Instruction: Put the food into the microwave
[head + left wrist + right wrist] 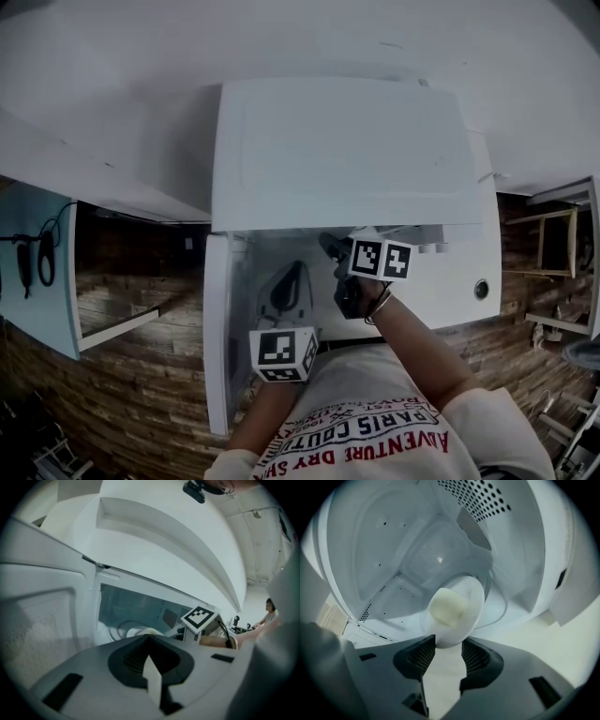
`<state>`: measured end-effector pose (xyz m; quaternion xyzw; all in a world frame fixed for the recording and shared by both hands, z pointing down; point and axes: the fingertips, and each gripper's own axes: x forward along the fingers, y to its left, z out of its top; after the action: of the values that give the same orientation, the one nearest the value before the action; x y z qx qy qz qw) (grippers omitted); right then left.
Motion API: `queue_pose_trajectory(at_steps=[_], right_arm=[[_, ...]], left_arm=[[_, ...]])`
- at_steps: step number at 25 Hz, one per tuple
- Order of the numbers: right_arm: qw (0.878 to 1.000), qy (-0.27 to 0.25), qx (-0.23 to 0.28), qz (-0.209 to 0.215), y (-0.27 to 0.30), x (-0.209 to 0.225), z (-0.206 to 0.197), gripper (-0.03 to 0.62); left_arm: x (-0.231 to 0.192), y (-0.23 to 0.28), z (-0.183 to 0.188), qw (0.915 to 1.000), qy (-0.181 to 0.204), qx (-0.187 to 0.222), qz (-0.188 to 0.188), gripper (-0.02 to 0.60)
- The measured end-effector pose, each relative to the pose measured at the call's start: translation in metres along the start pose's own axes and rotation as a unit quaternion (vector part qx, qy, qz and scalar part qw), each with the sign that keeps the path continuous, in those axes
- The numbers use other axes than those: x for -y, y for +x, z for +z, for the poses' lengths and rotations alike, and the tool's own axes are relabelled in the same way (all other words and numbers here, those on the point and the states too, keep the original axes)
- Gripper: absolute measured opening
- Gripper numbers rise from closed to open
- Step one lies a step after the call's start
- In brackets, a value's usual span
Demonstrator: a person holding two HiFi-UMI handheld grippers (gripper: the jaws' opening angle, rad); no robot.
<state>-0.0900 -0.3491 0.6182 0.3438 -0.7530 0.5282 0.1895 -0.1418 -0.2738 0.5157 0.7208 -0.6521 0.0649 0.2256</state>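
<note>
A white microwave [347, 150] stands with its door [217, 328] swung open to the left. Inside it, a white plate [471, 599] carrying a pale block of food [446, 606] rests on the glass turntable [499, 604]. My right gripper [448, 646] reaches into the cavity [330, 246]. It is open, the plate's near rim lies between its fingertips, and the pads stand apart from it. My left gripper [149, 639] hangs at the cavity's mouth next to the door [289, 281], shut on nothing. From there the plate [146, 632] shows beyond its tips.
The microwave's control knob [481, 289] is on the right of its front. A pale blue cabinet [37, 272] stands at the left and a wooden chair [553, 244] at the right. A person [269, 609] sits far off at the right in the left gripper view.
</note>
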Motion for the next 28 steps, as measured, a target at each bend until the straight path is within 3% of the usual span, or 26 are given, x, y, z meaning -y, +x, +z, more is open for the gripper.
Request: queue_pose_trajectory(at_steps=[9, 16, 22, 25, 28], right_arm=[[1.0, -0.014, -0.02, -0.008, -0.001, 0.0, -0.002, 0.184], [0.998, -0.04, -0.011, -0.041, -0.018, 0.007, -0.008, 0.195], [0.999, -0.044, 0.014, -0.019, -0.018, -0.001, -0.001, 0.193], [0.998, -0.053, 0.02, 0.0, -0.017, -0.009, 0.006, 0.271], [0.997, -0.08, 0.014, -0.002, -0.018, -0.01, -0.002, 0.302]], left_arm=[[0.006, -0.004, -0.003, 0.9999, 0.001, -0.003, -0.011, 0.004], [0.005, -0.008, 0.0, 0.9999, 0.003, 0.001, -0.011, 0.003], [0.007, -0.015, 0.002, 0.9999, 0.011, 0.005, -0.012, 0.003], [0.008, -0.02, -0.002, 0.9999, 0.011, 0.002, -0.011, 0.003], [0.008, -0.024, -0.005, 0.9999, 0.01, -0.001, -0.012, 0.003]])
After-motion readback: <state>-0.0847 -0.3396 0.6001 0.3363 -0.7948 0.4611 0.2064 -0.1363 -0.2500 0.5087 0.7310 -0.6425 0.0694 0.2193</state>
